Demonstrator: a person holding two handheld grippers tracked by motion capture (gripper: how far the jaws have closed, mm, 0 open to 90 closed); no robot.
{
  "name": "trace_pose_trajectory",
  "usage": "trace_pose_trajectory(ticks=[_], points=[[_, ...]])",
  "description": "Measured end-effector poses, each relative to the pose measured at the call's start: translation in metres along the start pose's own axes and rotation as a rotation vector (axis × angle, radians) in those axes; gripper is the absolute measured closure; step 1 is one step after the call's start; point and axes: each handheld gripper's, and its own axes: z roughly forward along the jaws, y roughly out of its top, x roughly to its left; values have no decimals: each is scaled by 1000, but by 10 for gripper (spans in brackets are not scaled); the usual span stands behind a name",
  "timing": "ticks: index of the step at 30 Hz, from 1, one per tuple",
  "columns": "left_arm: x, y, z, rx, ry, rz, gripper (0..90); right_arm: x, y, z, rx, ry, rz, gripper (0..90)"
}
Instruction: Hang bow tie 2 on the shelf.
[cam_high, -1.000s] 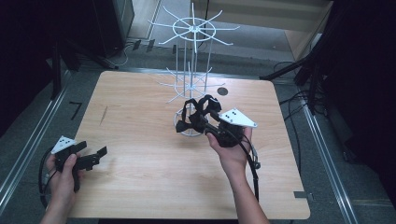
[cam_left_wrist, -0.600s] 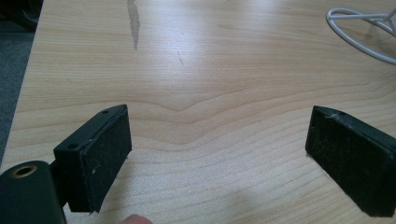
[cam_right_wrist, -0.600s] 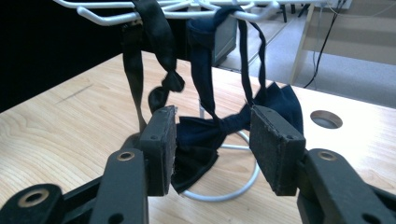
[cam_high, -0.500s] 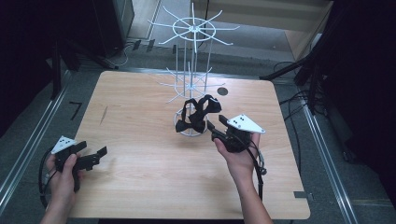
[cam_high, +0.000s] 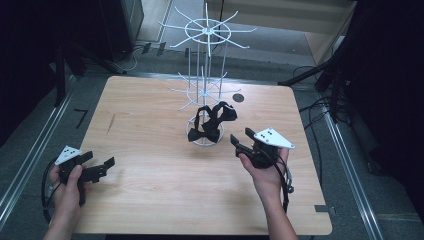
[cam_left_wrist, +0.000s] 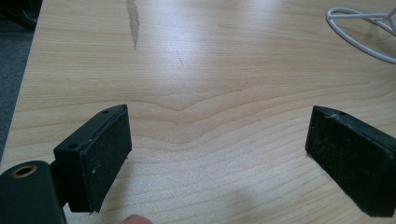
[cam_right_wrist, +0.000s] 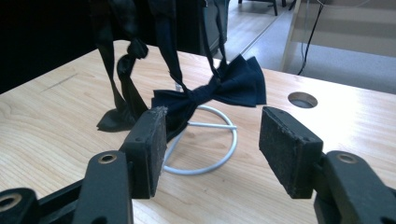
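The right hand-held gripper (cam_high: 239, 142), its jaws just opening with nothing between them, sits near the black bow ties (cam_high: 210, 122) hanging on the white wire rack (cam_high: 205, 75) over the tabletop (cam_high: 150, 170); light, limp fabric, probably best pinched at the centre knot.

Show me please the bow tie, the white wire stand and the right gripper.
bow tie (cam_right_wrist: 233, 88), right gripper view, its right wing.
white wire stand (cam_high: 207, 31), high view, top hub.
right gripper (cam_high: 241, 139), high view, between its fingertips.
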Motion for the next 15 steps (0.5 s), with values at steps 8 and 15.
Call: trace_pose_trajectory(ticks=[8,15], points=[[0,0,0,0,0,0,77,-8,-11,-8,14,-9,6,374],[0,0,0,0,0,0,77,-16,-22,-16,22,-2,25,362]])
